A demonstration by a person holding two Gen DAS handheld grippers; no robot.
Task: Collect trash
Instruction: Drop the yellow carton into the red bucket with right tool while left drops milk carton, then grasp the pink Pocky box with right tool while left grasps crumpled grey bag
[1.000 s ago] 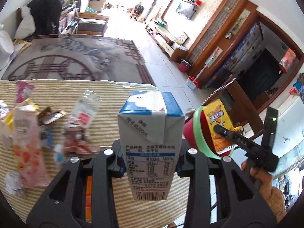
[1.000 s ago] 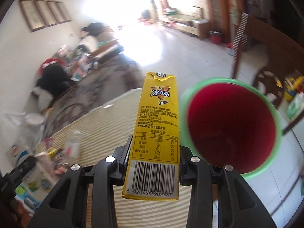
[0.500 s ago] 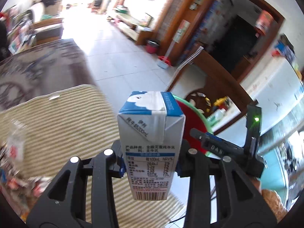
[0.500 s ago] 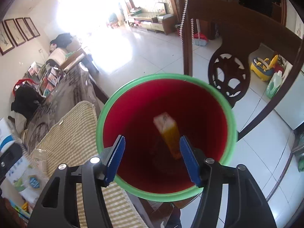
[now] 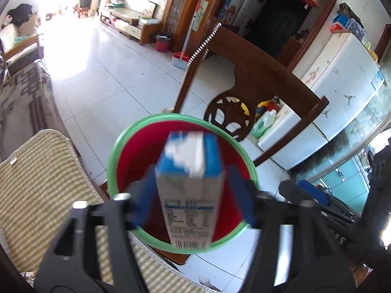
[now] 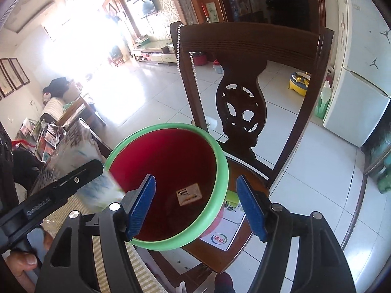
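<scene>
A red bucket (image 5: 136, 161) with a green rim stands on a chair seat beside the table. My left gripper (image 5: 193, 195) hangs over it with its jaws opening. A blurred blue-and-white milk carton (image 5: 190, 185) is between them, with a gap to each pad. In the right wrist view my right gripper (image 6: 195, 195) is over the bucket's (image 6: 168, 161) near rim, its jaws opening with nothing between them. A yellow tea carton (image 6: 189, 194) lies on the bucket's bottom. The left gripper (image 6: 61, 188) and the milk carton (image 6: 97, 185) show at the left there.
The table with a striped cloth (image 5: 36, 183) ends just left of the bucket. A dark wooden chair (image 6: 244, 102) rises behind the bucket. A white fridge (image 5: 342, 85) stands at the right. Beyond is open tiled floor (image 5: 110, 68).
The left gripper swung from over the table to over the bucket and spread its jaws off the milk carton. The right gripper let go of the yellow carton, which dropped into the bucket.
</scene>
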